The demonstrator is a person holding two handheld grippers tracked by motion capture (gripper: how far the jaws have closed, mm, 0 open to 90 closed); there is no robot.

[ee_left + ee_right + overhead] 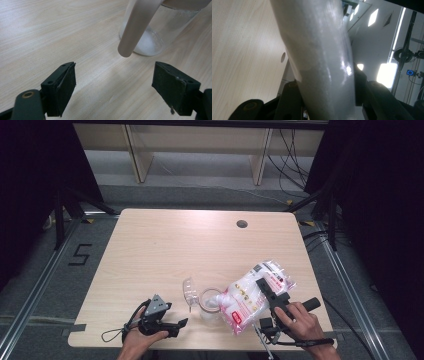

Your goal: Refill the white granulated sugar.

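A clear plastic bag of white grains with red print is tilted over a clear glass jar near the table's front edge. My right gripper is shut on the bag, which stands squeezed between its jaws as a pale bulging bag in the right gripper view. My left gripper is open and empty, low by the front edge, left of the jar. Its view shows the jar with a little white powder at the bottom. A clear scoop leans at the jar's left; its pale handle reaches toward me.
The light wooden table has a round cable hole at the back right, also seen as a hole in the right gripper view. Metal floor rails run along both sides of the table, and shelving stands behind it.
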